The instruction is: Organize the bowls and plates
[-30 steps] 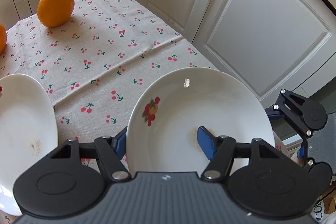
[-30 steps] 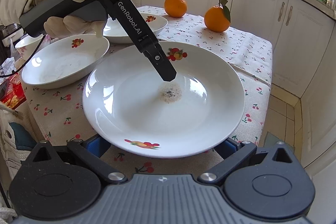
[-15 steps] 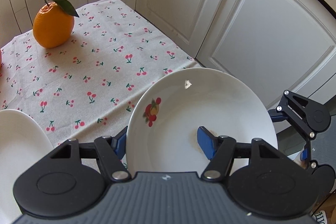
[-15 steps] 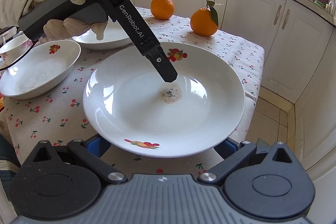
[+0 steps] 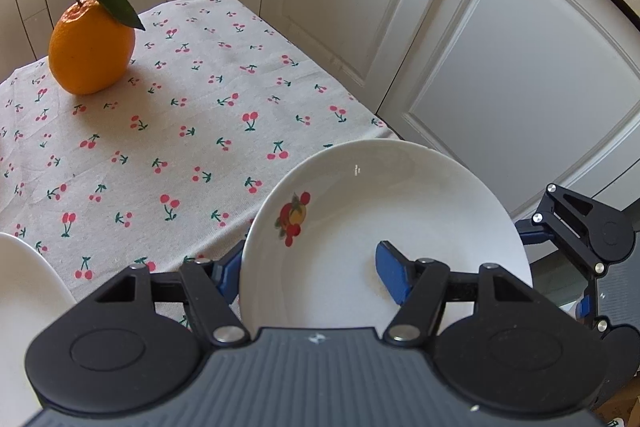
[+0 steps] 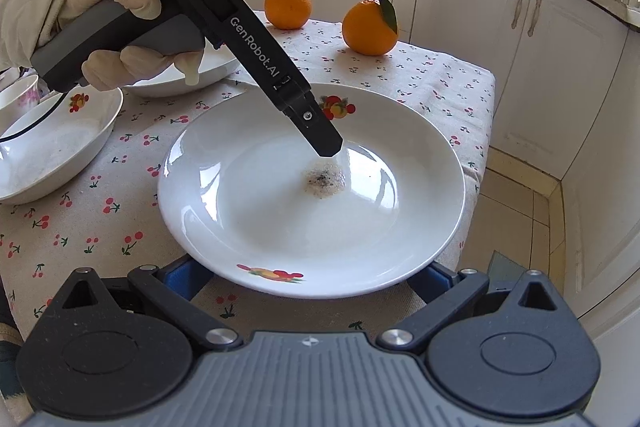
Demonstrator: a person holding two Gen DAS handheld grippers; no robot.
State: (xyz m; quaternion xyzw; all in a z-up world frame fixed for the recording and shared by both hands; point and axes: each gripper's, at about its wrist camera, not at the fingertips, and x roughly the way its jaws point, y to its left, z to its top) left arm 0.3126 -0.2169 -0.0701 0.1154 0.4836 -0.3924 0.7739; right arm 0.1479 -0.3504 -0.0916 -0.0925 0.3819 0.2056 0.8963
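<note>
Kitchen surface (image 6: 440, 83), cherry cloth: glazed plate (image 6: 280, 227) pinched at rim by left gripper (image 5: 308, 269), overhanging the edge. Right gripper (image 6: 308, 277) wide beneath. Rigid, slippery, breakable; best gripped by rim.

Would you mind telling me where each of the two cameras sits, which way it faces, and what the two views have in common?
Left wrist view: sits on the left tongs, looking forward and down across the cherry-print tablecloth toward white cabinet doors; its blue fingers clamp the white fruit-motif plate.
Right wrist view: sits on the right tongs, facing the table and kitchen counter; the gloved left hand shows.
Shared: that plate, the leafed orange, and each other's tongs.
</note>
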